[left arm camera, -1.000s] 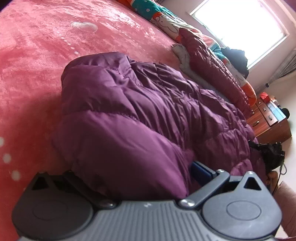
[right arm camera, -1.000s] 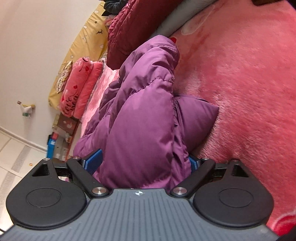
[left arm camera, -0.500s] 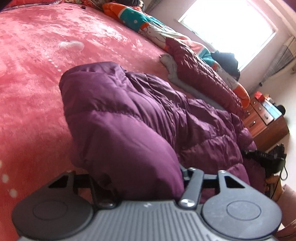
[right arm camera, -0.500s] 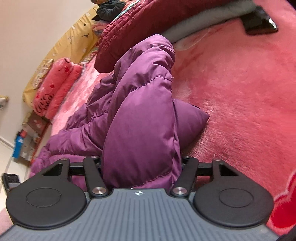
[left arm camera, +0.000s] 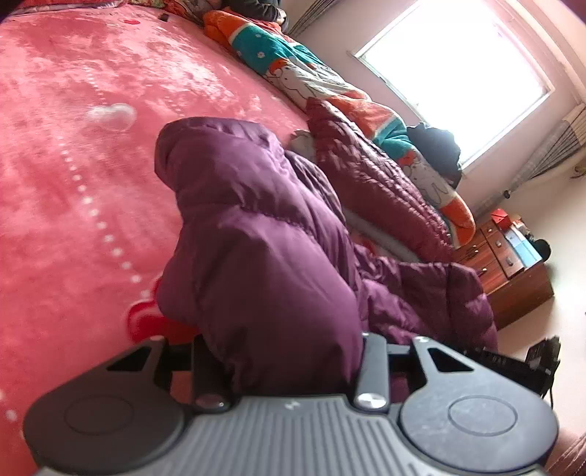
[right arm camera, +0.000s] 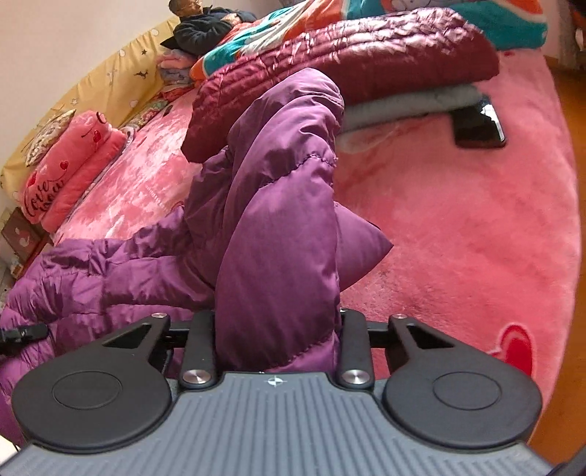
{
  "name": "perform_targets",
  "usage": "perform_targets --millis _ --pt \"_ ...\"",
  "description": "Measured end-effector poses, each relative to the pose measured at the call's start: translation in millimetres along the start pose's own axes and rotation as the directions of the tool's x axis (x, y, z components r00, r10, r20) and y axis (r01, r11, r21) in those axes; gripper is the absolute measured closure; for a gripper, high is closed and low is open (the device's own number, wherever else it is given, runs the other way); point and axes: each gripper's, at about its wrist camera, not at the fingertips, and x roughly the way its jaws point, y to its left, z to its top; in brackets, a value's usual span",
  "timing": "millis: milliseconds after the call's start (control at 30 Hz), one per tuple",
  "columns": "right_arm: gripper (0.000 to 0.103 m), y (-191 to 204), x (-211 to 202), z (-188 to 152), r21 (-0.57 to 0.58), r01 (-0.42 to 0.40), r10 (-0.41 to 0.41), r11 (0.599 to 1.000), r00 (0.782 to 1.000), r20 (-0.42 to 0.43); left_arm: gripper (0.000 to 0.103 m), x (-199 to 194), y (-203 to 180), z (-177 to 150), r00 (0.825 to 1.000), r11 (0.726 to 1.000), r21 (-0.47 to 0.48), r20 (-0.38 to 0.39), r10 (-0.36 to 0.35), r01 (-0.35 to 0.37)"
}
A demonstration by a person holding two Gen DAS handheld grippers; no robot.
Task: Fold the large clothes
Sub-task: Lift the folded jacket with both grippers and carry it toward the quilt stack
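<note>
A purple puffy jacket (left arm camera: 256,227) lies bunched on the pink plush bed cover (left arm camera: 73,183). My left gripper (left arm camera: 289,351) has a thick fold of it between its fingers, lifted off the bed; its jaws are closing and the pads press the fabric. In the right wrist view another raised fold of the purple jacket (right arm camera: 278,219) fills my right gripper (right arm camera: 276,337), whose jaws are also closing onto it. The rest of the jacket trails down to the bed cover (right arm camera: 476,238). The fingertips are hidden in the fabric.
A maroon quilted jacket (right arm camera: 348,55) lies on a grey cloth (right arm camera: 403,106) behind the purple one, beside a colourful quilt (left arm camera: 293,62). A black phone (right arm camera: 478,126) lies on the bed. A person (right arm camera: 208,25) reclines at the back. A wooden drawer cabinet (left arm camera: 512,271) stands past the bed.
Both grippers have closed from wide open onto folds of the purple jacket and risen, pulling the folds up off the bed. The right gripper has also turned.
</note>
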Motion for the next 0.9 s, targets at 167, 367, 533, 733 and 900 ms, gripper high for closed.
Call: perform_targets --millis 167,367,533,733,900 --pt "0.07 -7.0 -18.6 10.2 0.029 0.03 -0.031 0.999 0.999 0.019 0.065 21.0 -33.0 21.4 0.998 0.998 0.0 -0.029 -0.055 0.055" --pt "0.071 -10.5 -57.1 42.9 -0.038 0.089 -0.084 0.995 0.991 0.101 0.066 55.1 -81.5 51.3 0.987 0.988 -0.004 -0.043 -0.157 0.157" --pt "0.072 -19.9 -93.0 93.0 -0.051 0.137 -0.123 0.989 0.968 0.218 0.066 75.4 -135.0 95.2 0.964 0.964 0.033 -0.004 -0.266 0.266" --pt "0.072 -42.2 -119.3 187.6 -0.068 0.194 -0.154 0.979 0.912 0.381 0.066 112.0 -193.5 181.2 0.926 0.923 0.122 0.06 -0.373 0.364" --pt "0.072 -61.4 -91.2 275.6 -0.132 0.296 -0.193 0.946 0.842 0.504 0.066 174.1 -206.8 244.7 0.919 0.92 0.147 0.107 -0.379 0.362"
